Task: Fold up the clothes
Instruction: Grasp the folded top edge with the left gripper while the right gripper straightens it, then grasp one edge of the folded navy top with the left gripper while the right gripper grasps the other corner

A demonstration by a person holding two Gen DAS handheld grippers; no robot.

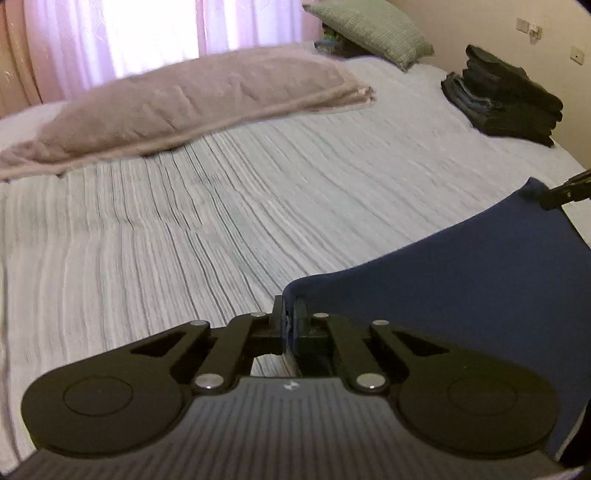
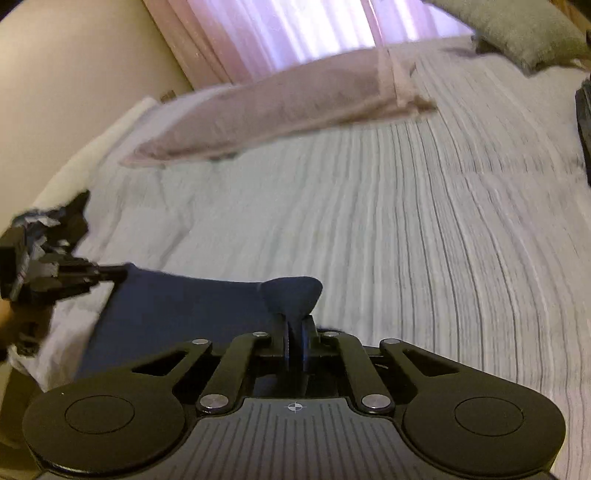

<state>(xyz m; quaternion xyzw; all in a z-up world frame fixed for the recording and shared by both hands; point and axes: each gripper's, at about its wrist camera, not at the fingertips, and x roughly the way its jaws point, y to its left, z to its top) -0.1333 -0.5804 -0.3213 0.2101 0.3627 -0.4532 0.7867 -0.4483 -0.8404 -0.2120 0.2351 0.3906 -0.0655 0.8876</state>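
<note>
Left gripper (image 1: 289, 325): jaws closed on the near-left corner of the navy garment (image 1: 461, 295); a thin fold of cloth is pinched between the pads.
Right gripper (image 2: 295, 341): jaws clamped on the other corner of the same garment; a rounded flap of cloth stands up just beyond the fingertips (image 2: 306, 332).
Navy garment: stretched between the two grippers, upper edge sagging in a shallow curve. In the left wrist view it fills the near right; in the right wrist view it runs left from the claw to the other gripper's tip. Cannot tell whether its lower part touches the bed.
Other gripper in view: right gripper's tip shows at the far-right edge of the left wrist view, biting the garment's corner; left gripper shows at the left edge of the right wrist view, blurred.
Bedspread (image 1: 221, 221): pale, ribbed with thin dark stripes, spread under and beyond the garment.
Mauve pillow (image 1: 192, 103): far left, lying flat on the bedspread.
Green cushion (image 1: 373, 29): far centre, propped near the wall.
Stack of folded dark clothes (image 1: 506, 99): far right on the bed, well apart from the garment.
Containers: none seen.
Curtain (image 1: 147, 33): pink, backlit, beyond the bed.
</note>
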